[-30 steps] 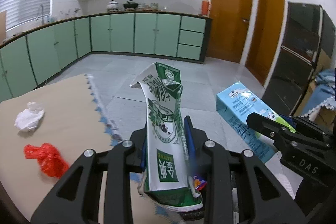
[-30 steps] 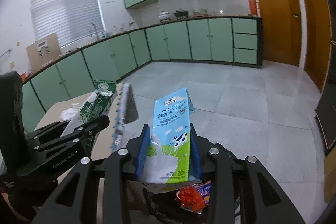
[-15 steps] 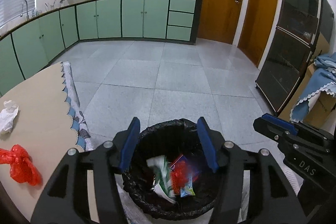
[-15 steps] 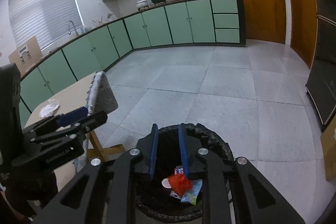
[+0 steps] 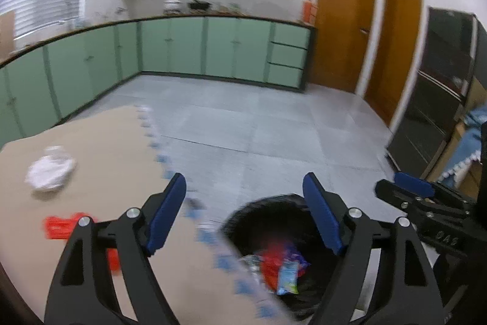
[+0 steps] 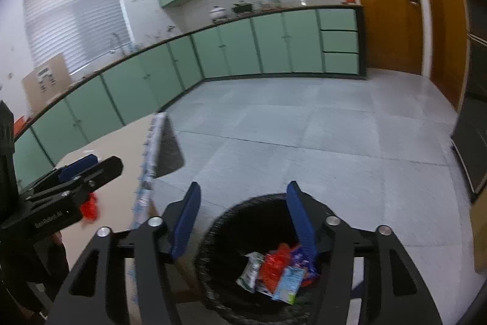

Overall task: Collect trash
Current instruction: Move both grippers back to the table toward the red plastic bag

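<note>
A: Status? Both grippers sit above the black bag-lined round trash bin (image 6: 213,258). Left gripper (image 5: 243,213) has just been opening, jaws wide, nothing between the blue pads. Right gripper (image 6: 242,220) likewise, a bit narrower, nothing held.

B: So the cartons are in?

A: Looks like it. The crumpled green-and-white carton (image 6: 251,271) and the light-blue milk carton (image 6: 287,284) lie in the bin with red wrapper scraps (image 6: 272,265).

B: What remains?

A: On the beige tabletop (image 5: 106,148), a crumpled white paper wad (image 5: 50,172) and a crumpled red plastic wrapper (image 5: 65,226), well apart from the bin. Judging by that, two pieces to go, roughly halfway or better.

B: Blind spots?

A: Left view is motion-blurred, so the wad's shape is vague. The left finger covers part of the red wrapper. The bin's near rim is cut off by the frame and gripper bodies, and the table's near part is out of view; more trash there can't be ruled out.
</note>
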`<state>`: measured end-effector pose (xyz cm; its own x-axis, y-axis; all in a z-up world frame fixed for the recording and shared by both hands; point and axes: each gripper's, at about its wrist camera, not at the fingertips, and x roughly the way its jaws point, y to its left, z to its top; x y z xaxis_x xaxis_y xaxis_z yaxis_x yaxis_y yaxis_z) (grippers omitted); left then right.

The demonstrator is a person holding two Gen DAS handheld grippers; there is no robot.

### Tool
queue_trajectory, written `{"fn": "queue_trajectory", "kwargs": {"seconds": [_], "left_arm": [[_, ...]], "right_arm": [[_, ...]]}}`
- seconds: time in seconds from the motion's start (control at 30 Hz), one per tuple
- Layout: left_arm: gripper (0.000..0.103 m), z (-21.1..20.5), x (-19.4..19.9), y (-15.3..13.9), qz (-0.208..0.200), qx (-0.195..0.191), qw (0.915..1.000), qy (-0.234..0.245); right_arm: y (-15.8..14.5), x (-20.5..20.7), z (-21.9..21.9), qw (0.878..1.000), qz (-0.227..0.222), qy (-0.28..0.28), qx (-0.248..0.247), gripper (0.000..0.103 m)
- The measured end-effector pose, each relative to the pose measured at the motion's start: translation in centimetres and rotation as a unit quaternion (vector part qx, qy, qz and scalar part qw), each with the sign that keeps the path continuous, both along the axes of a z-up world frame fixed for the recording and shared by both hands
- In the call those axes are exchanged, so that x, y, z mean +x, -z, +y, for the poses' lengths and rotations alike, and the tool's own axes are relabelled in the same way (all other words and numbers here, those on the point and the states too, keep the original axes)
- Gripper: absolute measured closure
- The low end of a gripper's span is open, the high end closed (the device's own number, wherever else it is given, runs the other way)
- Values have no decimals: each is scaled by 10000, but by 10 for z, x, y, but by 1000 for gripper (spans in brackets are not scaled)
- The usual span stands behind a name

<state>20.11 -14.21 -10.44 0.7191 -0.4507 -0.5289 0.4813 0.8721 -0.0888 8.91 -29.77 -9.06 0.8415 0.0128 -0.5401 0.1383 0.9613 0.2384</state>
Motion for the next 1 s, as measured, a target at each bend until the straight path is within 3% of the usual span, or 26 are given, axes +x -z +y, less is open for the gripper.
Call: {"fn": "queue_trajectory", "kwargs": {"seconds": [0.2,0.43,0.7,1.0], "left_arm": [[25,94,12,-7,-183,209,9943,-1033],[25,188,19,-2,-162,461,9769,-2080],[25,243,17,7,4,455,9660,-2543],[25,268,24,15,186,362,9625,-2682]], "right_arm": [[-12,38,72,9963,-96,-855,-74,33],[-9,77,161,9854,-157,-1694,-99,33],[8,104,221,9788,8,-2045,-151,33],[28,122,254,9740,418,-2204,-314,32]]}}
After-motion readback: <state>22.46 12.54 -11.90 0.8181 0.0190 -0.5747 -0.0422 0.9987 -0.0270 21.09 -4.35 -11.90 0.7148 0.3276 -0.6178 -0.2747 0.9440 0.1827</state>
